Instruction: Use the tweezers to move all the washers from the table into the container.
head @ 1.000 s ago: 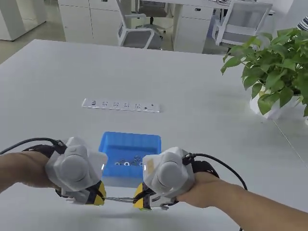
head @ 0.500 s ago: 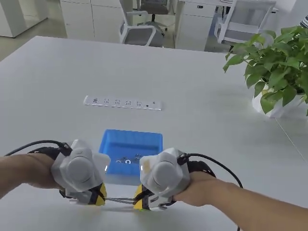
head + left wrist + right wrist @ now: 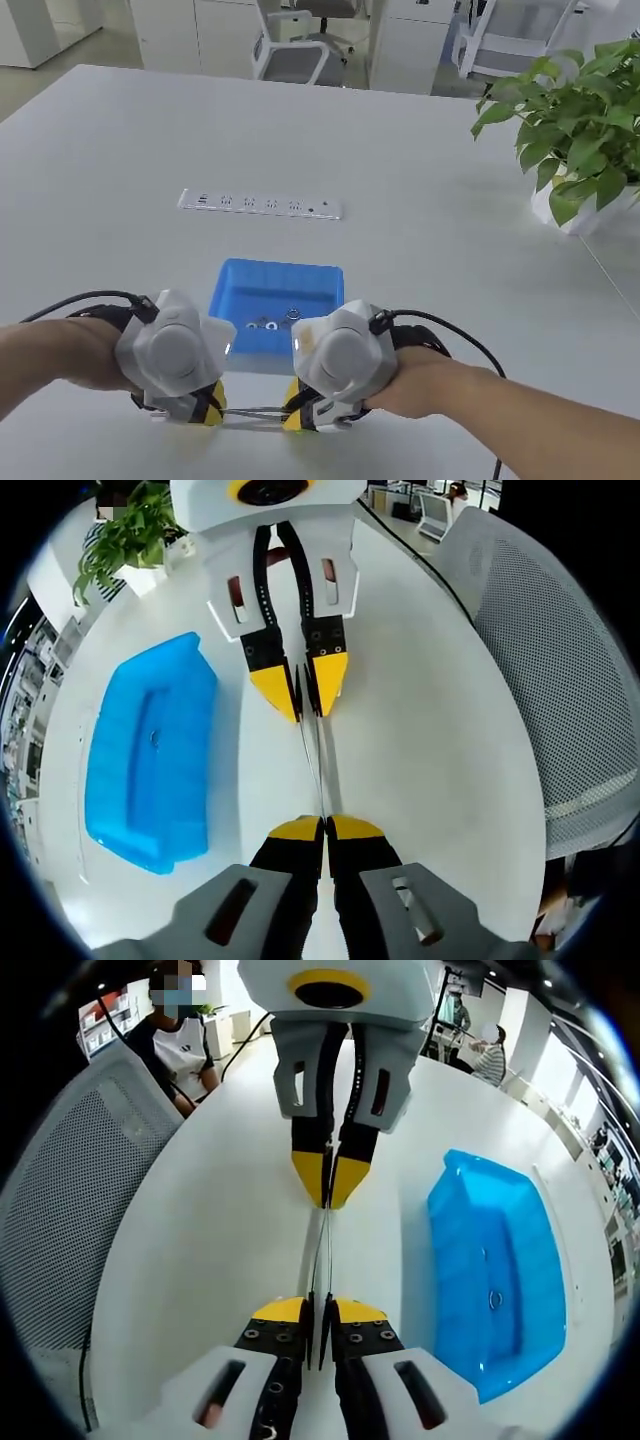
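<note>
Tweezers (image 3: 255, 411) stay stretched between left tongs (image 3: 210, 408) and right tongs (image 3: 295, 412), both clamped on them. Container (image 3: 275, 285) just beyond them hasn't moved.

White table (image 3: 450, 260): container (image 3: 276, 268), power strip (image 3: 260, 204), plant (image 3: 575, 120)

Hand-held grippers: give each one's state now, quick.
Left hand-held gripper: shut on one end of the thin silver metal tweezers.
Right hand-held gripper: shut on their other end.

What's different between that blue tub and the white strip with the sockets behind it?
The blue container is a deep, open box; the white power strip is long, thin and flat. The container holds small washers; the power strip carries nothing, and lies farther away. Both rest on the white table.
</note>
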A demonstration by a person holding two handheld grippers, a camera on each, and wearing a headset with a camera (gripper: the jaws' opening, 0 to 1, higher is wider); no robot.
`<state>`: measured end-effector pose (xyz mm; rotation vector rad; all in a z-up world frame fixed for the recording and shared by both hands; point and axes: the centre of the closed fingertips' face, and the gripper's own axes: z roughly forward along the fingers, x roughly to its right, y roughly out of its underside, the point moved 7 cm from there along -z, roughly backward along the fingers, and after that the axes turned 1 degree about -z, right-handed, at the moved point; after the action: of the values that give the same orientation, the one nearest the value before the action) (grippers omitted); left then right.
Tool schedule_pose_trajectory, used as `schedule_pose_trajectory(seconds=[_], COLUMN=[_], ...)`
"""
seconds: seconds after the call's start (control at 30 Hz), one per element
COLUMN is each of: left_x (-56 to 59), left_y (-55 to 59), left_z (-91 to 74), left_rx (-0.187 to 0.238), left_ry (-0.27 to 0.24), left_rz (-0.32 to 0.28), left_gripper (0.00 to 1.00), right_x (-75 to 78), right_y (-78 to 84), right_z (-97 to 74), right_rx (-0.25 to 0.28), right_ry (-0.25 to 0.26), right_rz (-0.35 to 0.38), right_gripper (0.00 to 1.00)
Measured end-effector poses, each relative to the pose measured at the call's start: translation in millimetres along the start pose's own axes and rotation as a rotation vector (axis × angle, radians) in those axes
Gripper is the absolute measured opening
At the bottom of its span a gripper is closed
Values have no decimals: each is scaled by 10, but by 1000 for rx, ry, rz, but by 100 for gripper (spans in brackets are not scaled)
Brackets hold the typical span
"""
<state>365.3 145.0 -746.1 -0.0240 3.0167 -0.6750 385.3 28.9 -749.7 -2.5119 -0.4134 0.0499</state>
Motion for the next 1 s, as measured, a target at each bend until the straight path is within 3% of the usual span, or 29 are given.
schedule_pose_trajectory(seconds=[0.3, 0.67, 0.83, 1.0], left_x=[-6, 10, 36, 53], left_y=[8, 27, 67, 128], left_z=[-3, -11, -34, -73], left_rx=[10, 26, 30, 33], left_ry=[8, 15, 9, -8], left_rz=[-39, -77, -105, -153], left_gripper=[6, 12, 17, 28], right_x=[17, 0, 1, -14], right_y=[-7, -11, 12, 72], right_z=[7, 2, -25, -82], right_rx=[-20, -28, -37, -23], right_ry=[-32, -29, -9, 18], right_rz=[-4, -15, -6, 3], right_gripper=[12, 13, 19, 26])
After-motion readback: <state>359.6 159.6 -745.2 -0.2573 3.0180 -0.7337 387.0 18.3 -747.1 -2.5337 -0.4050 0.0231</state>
